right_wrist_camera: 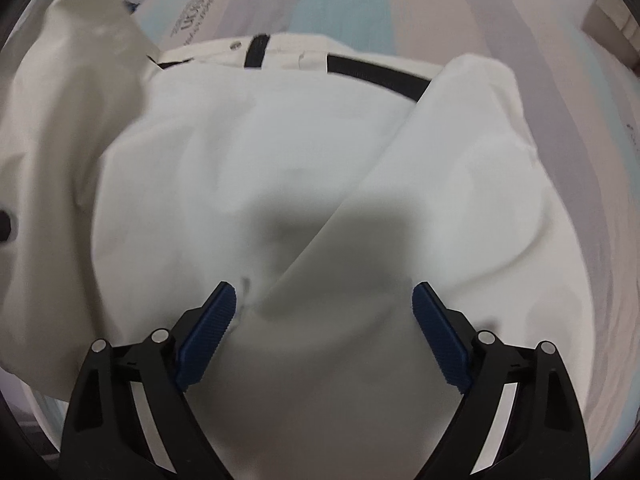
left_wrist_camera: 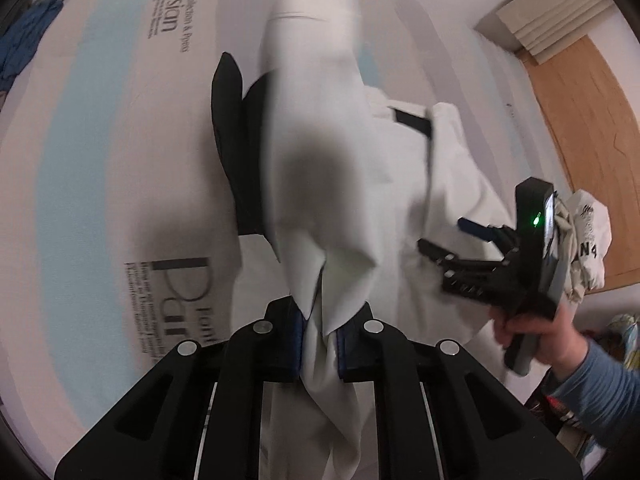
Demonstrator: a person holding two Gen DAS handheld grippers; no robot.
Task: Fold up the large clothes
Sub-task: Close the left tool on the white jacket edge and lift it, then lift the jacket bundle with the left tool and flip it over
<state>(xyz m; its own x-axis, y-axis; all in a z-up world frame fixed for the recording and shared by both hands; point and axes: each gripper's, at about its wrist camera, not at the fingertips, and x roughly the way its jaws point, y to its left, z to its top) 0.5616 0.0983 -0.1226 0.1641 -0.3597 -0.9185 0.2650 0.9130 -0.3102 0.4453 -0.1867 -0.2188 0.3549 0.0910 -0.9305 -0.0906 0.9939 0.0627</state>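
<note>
A large white garment (left_wrist_camera: 320,184) with black trim lies on a printed bed sheet (left_wrist_camera: 120,168). My left gripper (left_wrist_camera: 320,340) is shut on a bunched fold of its white cloth, which hangs lifted above the bed. In the left wrist view my right gripper (left_wrist_camera: 444,244) hovers over the garment's right part, held by a hand (left_wrist_camera: 536,340). In the right wrist view the right gripper (right_wrist_camera: 324,308) stands open just above a white fold (right_wrist_camera: 400,240), blue pads (right_wrist_camera: 208,336) wide apart with nothing pinched. A black waistband strip (right_wrist_camera: 376,74) runs along the garment's far edge.
A blue garment (left_wrist_camera: 24,44) lies at the bed's far left. A crumpled white printed cloth (left_wrist_camera: 588,240) sits at the right edge beside a wooden floor (left_wrist_camera: 580,120). Stacked pale boards (left_wrist_camera: 552,20) stand at the upper right.
</note>
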